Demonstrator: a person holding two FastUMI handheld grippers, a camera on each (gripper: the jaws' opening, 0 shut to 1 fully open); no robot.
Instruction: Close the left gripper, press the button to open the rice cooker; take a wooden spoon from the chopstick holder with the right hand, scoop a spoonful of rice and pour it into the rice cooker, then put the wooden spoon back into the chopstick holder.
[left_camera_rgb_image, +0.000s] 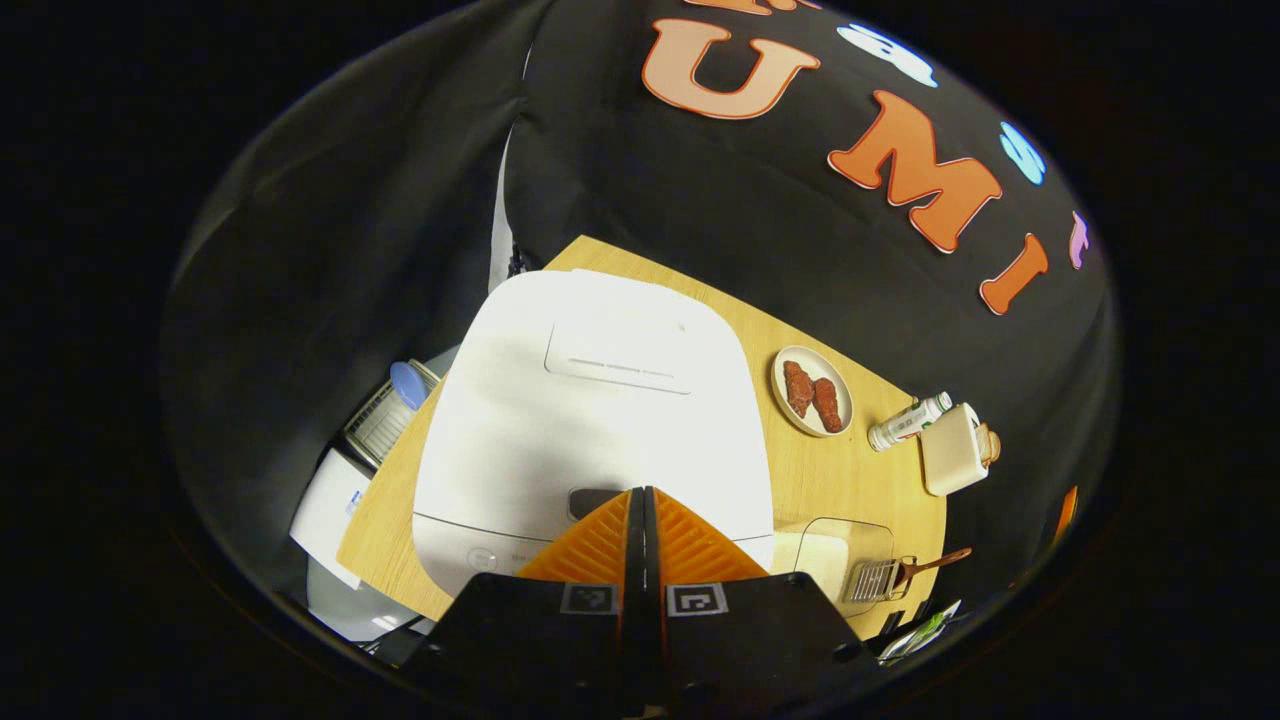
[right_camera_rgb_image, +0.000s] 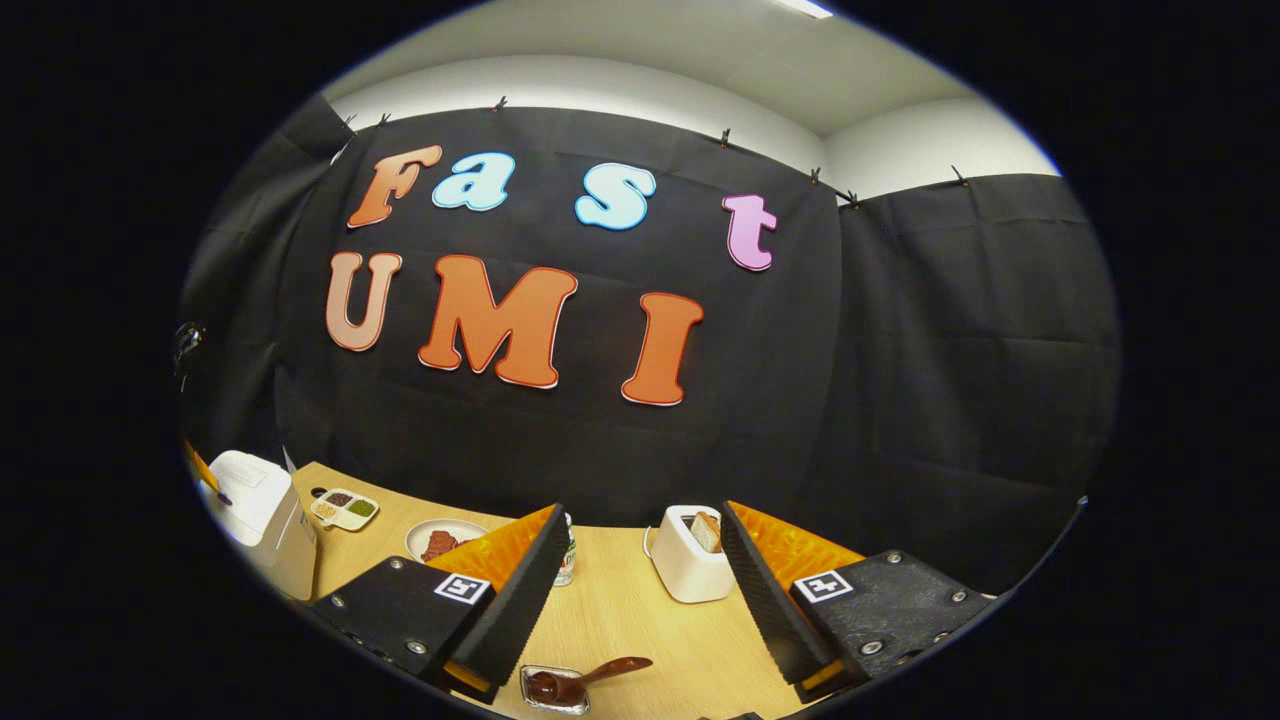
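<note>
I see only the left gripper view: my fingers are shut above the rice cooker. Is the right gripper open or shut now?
Observer: The right gripper is open and holds nothing.
Operator: Where is the wooden spoon relative to it?
Observer: The wooden spoon rests in the chopstick holder, low between the open fingers, untouched.
Operator: Is anything beside the cooker that I miss?
Observer: A divided dish sits on the table next to the rice cooker.

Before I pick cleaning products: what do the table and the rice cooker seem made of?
The table looks like light wood or wood-look laminate: pale tan, faint grain, matte. The rice cooker looks like white plastic: smooth, seamless moulded lid with soft sheen, though coated metal can't be ruled out.
</note>
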